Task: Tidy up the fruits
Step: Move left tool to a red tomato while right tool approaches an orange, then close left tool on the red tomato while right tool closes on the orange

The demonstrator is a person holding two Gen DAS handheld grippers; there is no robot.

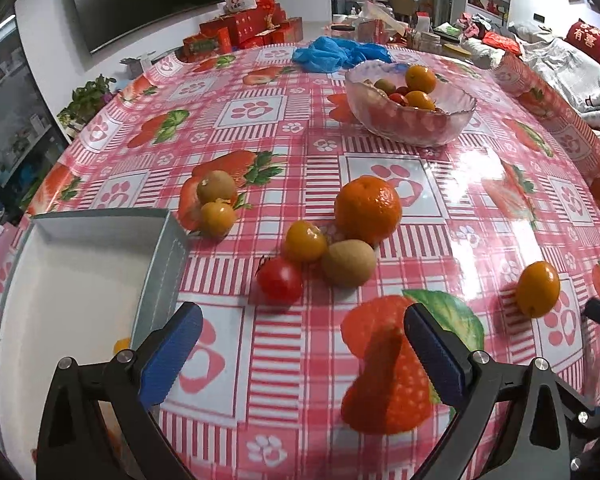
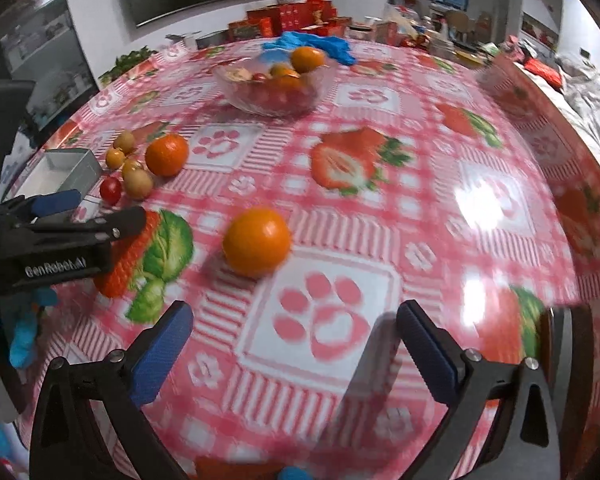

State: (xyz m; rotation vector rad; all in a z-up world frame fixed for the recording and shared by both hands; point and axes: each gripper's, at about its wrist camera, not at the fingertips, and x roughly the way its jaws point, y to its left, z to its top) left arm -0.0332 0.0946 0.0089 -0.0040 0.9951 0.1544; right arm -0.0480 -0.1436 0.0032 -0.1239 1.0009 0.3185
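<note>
My left gripper point(image 1: 300, 332) is open and empty above the pink strawberry tablecloth. Just beyond its fingers lie a cherry tomato point(image 1: 280, 280), a small orange fruit point(image 1: 305, 241), a kiwi point(image 1: 349, 263) and a mandarin point(image 1: 367, 209). A second kiwi point(image 1: 216, 186) and small orange fruit point(image 1: 217, 218) sit by the corner of a grey-walled box point(image 1: 162, 276) at the left. Another small orange fruit point(image 1: 537, 289) lies to the right. In the right wrist view my right gripper point(image 2: 294, 326) is open and empty, with that orange fruit point(image 2: 257, 242) ahead of it. The left gripper point(image 2: 96, 216) shows at the left edge.
A glass bowl point(image 1: 412, 118) holding several fruits stands at the far side of the table, also seen as the bowl point(image 2: 272, 90). Blue plastic gloves point(image 1: 336, 54) lie behind it. Red boxes and clutter crowd the far edge. A wooden chair back point(image 2: 560, 332) stands at the right.
</note>
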